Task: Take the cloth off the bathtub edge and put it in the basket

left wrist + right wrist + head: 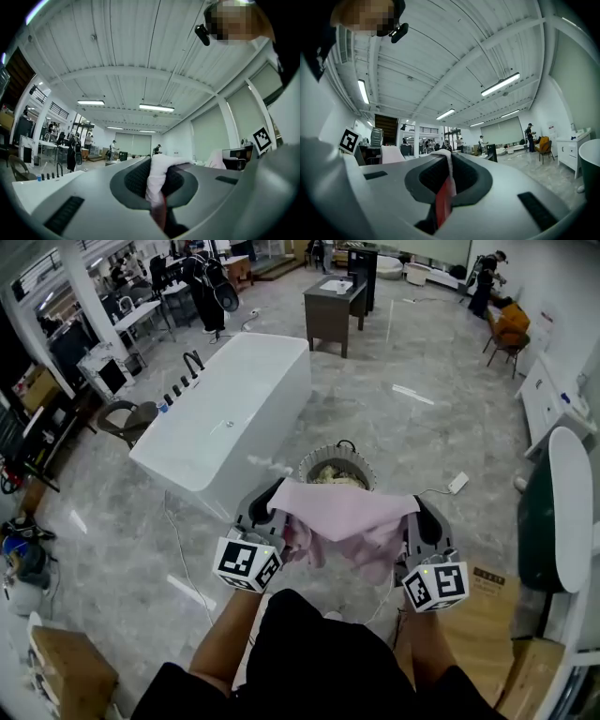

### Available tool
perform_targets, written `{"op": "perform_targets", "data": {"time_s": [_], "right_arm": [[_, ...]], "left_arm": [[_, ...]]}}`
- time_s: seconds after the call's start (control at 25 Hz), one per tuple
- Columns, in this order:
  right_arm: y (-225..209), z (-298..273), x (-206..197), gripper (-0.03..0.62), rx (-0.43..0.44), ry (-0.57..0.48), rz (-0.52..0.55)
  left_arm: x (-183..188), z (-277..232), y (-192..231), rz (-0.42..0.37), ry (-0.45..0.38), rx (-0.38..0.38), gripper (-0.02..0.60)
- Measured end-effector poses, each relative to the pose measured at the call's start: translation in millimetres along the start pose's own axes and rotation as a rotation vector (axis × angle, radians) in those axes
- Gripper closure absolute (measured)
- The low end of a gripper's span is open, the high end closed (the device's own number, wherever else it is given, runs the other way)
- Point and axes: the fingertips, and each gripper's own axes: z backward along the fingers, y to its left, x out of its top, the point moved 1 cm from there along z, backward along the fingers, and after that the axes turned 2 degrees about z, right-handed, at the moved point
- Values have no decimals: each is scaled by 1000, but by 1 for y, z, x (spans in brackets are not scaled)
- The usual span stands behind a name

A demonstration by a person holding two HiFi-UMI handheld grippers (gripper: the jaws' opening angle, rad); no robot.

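Left gripper [157, 182]: its jaws were pressed together on a bunched fold of the cloth [343, 513], which rose pale between the dark pads and turned pink lower down.
Right gripper [445, 183]: its jaws were likewise clamped on a thin edge of the cloth, white at the top and reddish below.
Cloth: pink, it was stretched between the two grippers, its upper edge nearly taut and its middle sagging in loose folds. It hung in the air in front of the person, clear of the bathtub [228, 416] and not inside the basket [313, 465].
Marker cubes: one sat on the back of each gripper, at left [247, 563] and at right [436, 585], both facing the head camera.
Forearms [225, 638]: bare, they reached forward to the grippers from dark clothing at the bottom of the head view.
Basket: round and grey, it stood on the floor just beyond the cloth's upper edge, near the bathtub's near corner. Something pale and crumpled lay inside it.
Bathtub: white and freestanding, it ran away to the upper left, with a dark faucet [193, 362] on its far rim.
Floor [394, 418]: grey and marbled.
Cabinet [334, 304]: dark, it stood well beyond the bathtub.
Cardboard box [70, 667]: at lower left.
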Motion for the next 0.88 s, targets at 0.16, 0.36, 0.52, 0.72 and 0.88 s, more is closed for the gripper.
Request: {"op": "perform_targets", "data": {"time_s": [0.16,0.36,0.52,0.72,0.88], "right_arm": [[-4,2,-2,560,-14,20,6],[-12,-4,-2,560,-10,23,19],[-15,-13,-6,560,-18,34,41],[-26,-45,-7,560,-40,60,44],[-39,-77,-14,560,-67,70,33]], "left_arm": [[-1,3,6,21,19,32,555],[7,-1,16,27,-36,-17,555],[7,-15,30,32,-55,-18,555],[6,-50,56,78,-49,-14,555],[-5,-87,75,95,-27,-35,555]]}}
